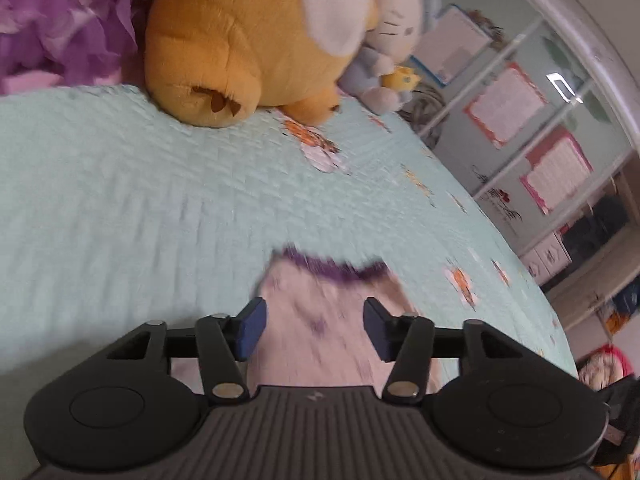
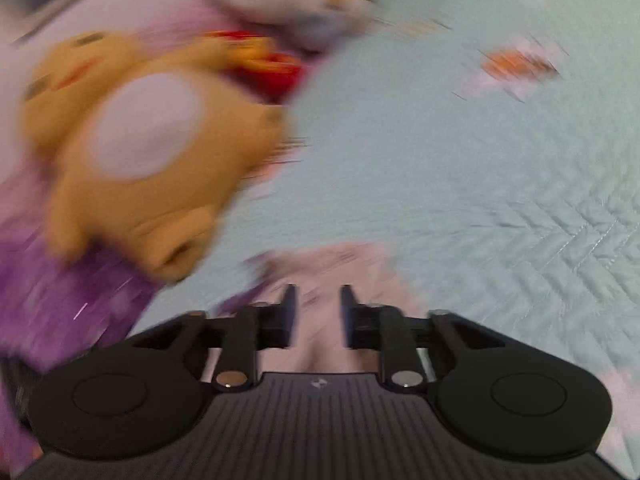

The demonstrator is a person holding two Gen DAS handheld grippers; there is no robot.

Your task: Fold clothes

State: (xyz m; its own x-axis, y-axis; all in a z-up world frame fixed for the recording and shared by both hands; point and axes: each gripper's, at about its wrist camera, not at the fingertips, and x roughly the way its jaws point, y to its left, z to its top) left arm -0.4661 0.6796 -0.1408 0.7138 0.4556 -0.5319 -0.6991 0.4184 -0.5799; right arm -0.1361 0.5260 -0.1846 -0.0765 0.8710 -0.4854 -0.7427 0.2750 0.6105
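Plainly, both tools stood released. The left gripper (image 1: 315, 330) had its blue pads (image 1: 251, 328) parted, with a pale pink garment (image 1: 320, 344) lying in the gap and beneath them; neither pad pressed on cloth as far as the blur allowed. The right gripper (image 2: 318, 316) showed a narrower gap, jaws apart, the same pale fabric (image 2: 320, 344) under and between them, not pinched.

The garment lay on the mint quilted bedspread (image 1: 140, 208), right at the fingertips in both wrist views. Its far edge carried a dark purple trim (image 1: 336, 266), curved, most likely a neckline or cuff. Small dark marks speckled the cloth; too smeared to call a print or lettering.

Progress, by my judgement: early or between folds. Only a small part of the garment showed, so whether any fold was already laid I could not tell. No neat stack of finished clothes appeared anywhere. A fresh grasp of an edge seemed the step still owed.

Beyond, an orange plush toy (image 1: 240, 48) sat at the head of the bedspread, a white cat plush (image 1: 396, 12) beside it, purple ruffled fabric (image 1: 60, 20) to the left.

Writing: pink-bordered sheets (image 1: 504, 100) hung on the far wall, text illegible. A small pale emblem sat on each gripper body; unreadable.
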